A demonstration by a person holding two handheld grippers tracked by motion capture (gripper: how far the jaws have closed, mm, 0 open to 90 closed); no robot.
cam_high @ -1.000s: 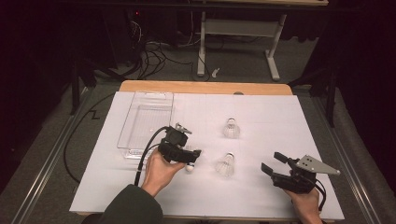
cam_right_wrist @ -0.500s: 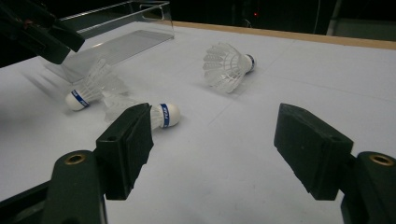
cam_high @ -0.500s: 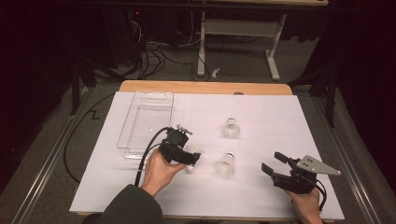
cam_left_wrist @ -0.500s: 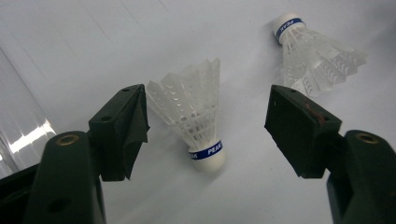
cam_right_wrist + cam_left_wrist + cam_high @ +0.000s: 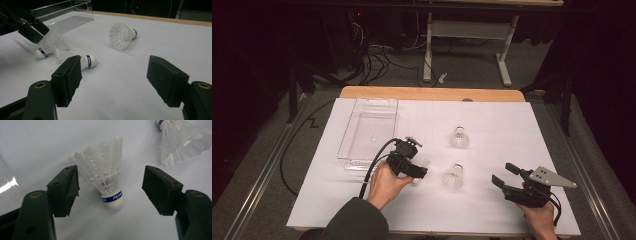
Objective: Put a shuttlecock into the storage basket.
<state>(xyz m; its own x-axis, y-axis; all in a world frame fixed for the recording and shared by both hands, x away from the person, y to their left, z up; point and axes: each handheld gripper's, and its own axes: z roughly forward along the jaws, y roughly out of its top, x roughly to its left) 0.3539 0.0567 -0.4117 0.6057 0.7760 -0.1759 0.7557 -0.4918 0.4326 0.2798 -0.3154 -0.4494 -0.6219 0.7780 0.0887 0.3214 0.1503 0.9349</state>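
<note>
Currently my left gripper [image 5: 110,187] stands wide open, jaws just opened further, straddling the shuttlecock [image 5: 106,178] without touching; it lies on the desk [image 5: 492,210] just right of the clear tray [image 5: 368,131]. Judged feather-light and fragile: the skirt would crush, so grip the cork. Left gripper view shows the cork band; high view hides it. Right gripper [image 5: 508,176], open and empty, waits further right of the tray.

Three white feathered shuttlecocks lie on the paper-covered table [image 5: 512,125]: one [image 5: 106,178] between the left gripper's [image 5: 412,170] jaws, another [image 5: 453,176] just right, a third [image 5: 458,137] behind; clear plastic tray [image 5: 369,131] far left.
</note>
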